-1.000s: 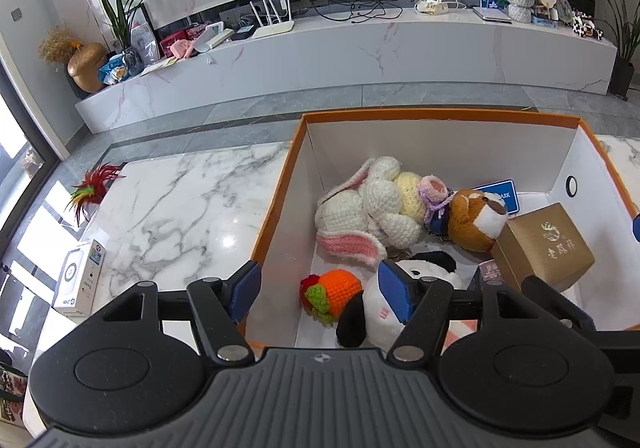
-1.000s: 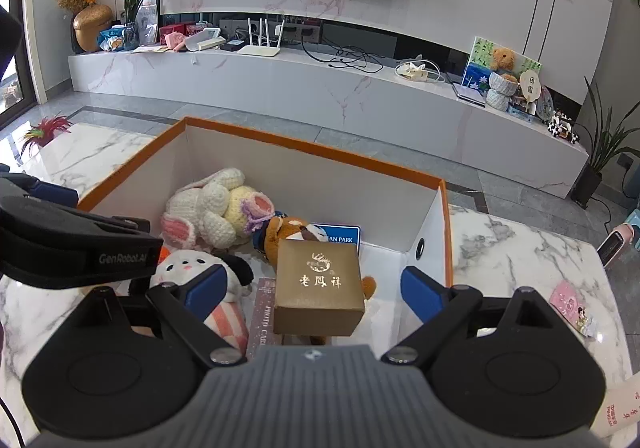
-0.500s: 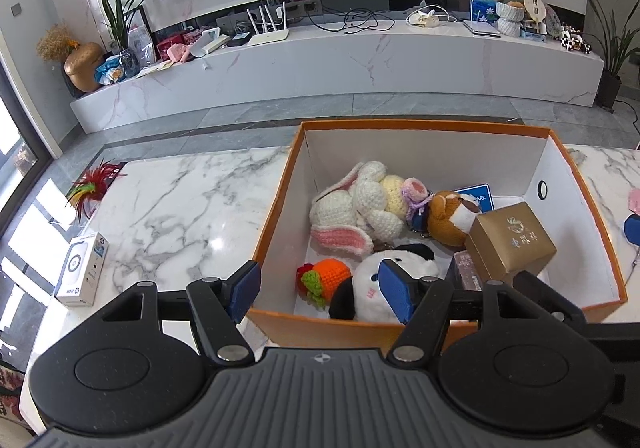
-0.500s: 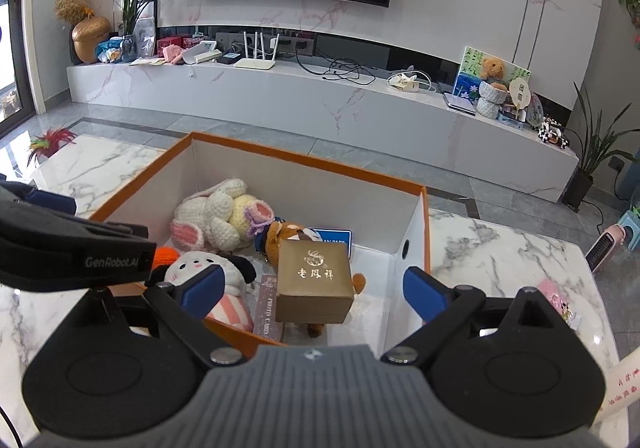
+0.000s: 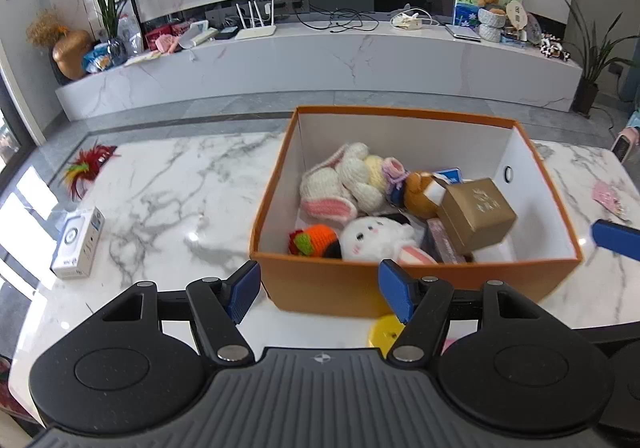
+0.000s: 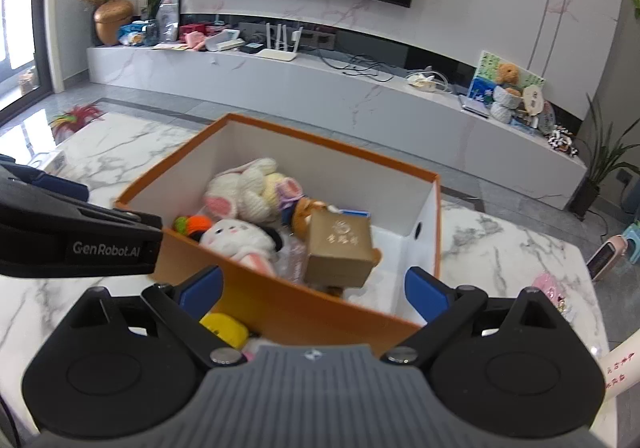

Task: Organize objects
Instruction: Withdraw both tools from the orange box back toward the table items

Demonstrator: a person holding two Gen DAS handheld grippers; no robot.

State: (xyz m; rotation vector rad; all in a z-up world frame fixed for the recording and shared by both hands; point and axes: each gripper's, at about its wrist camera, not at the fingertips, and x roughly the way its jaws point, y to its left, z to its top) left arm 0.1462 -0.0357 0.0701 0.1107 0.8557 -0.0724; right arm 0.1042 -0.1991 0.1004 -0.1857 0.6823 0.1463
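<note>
Orange cardboard box (image 5: 416, 280), white inside, sits on the veined marble table (image 5: 168, 200), centre-right of the left wrist view. Contents: crocheted cream rabbit (image 5: 344, 184), fluffy white plush bunny (image 5: 376, 238), knitted orange-and-green toy (image 5: 314, 240), brown plush (image 5: 420, 194), and a tilted matte kraft carton (image 5: 476, 214) with gold print. A flat yellow disc (image 5: 386, 330) lies just before the box's near wall. Left gripper (image 5: 320, 286): blue-padded jaws apart, holding nothing. Right gripper (image 6: 314, 294): jaws wide apart, holding nothing, low centre of frame.
</note>
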